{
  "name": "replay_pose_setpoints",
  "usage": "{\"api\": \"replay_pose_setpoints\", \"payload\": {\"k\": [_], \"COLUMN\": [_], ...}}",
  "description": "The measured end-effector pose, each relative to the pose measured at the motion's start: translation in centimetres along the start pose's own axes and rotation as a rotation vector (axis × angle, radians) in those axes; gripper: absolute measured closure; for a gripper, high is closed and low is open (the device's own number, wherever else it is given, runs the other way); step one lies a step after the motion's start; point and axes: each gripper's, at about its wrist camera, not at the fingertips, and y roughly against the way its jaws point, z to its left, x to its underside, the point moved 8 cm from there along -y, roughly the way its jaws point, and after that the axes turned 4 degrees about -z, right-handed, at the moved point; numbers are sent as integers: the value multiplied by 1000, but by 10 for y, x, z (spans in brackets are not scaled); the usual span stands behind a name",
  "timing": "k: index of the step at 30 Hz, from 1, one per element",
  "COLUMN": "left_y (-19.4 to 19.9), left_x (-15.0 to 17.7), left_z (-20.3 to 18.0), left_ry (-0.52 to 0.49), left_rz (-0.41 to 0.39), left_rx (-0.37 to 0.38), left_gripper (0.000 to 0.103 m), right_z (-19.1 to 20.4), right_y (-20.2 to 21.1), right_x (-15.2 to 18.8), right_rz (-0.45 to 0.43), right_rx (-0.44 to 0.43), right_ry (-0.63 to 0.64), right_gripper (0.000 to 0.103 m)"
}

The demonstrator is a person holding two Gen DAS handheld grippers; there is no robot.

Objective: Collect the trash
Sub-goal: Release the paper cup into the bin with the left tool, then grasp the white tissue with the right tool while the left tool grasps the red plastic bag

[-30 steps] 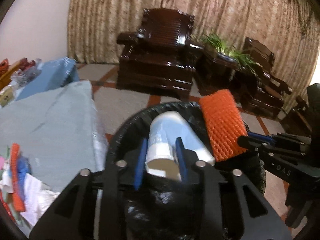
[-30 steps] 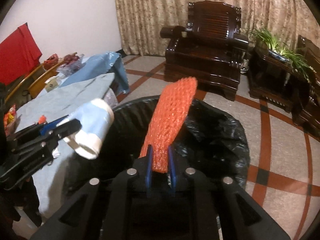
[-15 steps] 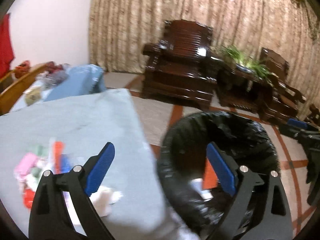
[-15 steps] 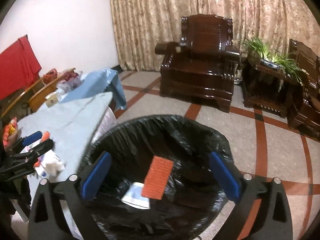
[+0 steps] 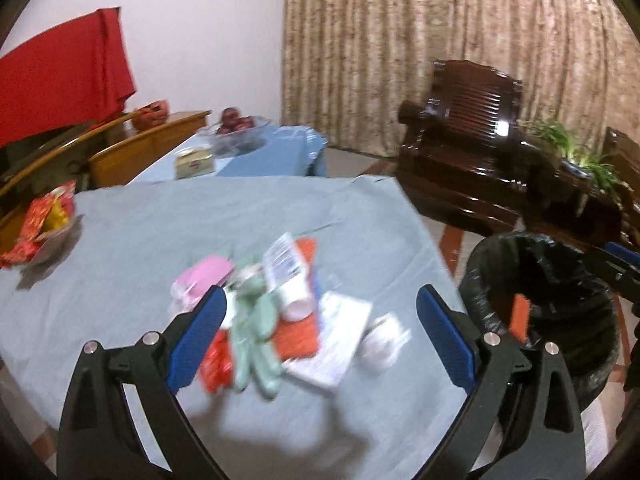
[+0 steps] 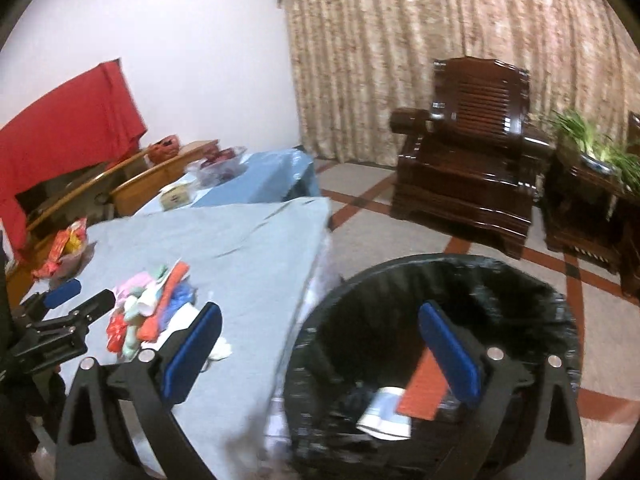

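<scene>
The trash pile (image 5: 276, 312) lies on the grey tablecloth (image 5: 224, 216): blurred pink, green, orange and white scraps, uncountable. At 3 o'clock of it stands the black-lined bin (image 6: 440, 272), holding one orange mesh sleeve (image 6: 424, 384) and one white cup (image 6: 386, 412). The left gripper (image 5: 320, 336), jaws opening wide, empty, frames the pile. The right gripper (image 6: 320, 352), wide and empty, straddles the bin rim.

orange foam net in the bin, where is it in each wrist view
Left wrist view: the orange foam net is a thin sliver at right, inside the black-lined bin, beyond the right finger.
Right wrist view: lower right, lying flat in the bin beside a white and blue cup, partly behind the right finger.
Shared landmark: the dark wooden armchair.
</scene>
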Motion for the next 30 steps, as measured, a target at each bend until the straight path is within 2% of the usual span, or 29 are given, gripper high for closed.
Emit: {"api": "replay_pose_setpoints", "payload": {"k": [6,13,18,28,30], "left_y": [11,9,3,-13,-19], "left_x": [26,41,59,75,77], "left_z": [37,79,102,121,124], "left_ry": [7,45,67,86,94], "left_rz": [25,28,61,93,102], "left_rx": [-51,-115,-151,-178,-180], "left_gripper": [10,10,10,10,10], "right_z": [44,77,95,124,127], "right_y": [-18,-40,-57,-108,-117], "right_x": [21,44,60,79,81], "right_rz": [36,93,139,201,213], "right_rx": [-39,-65,-85,-108,-108], "right_ry": [34,57,102,151,163], "right_gripper": [6,7,11,18,23]}}
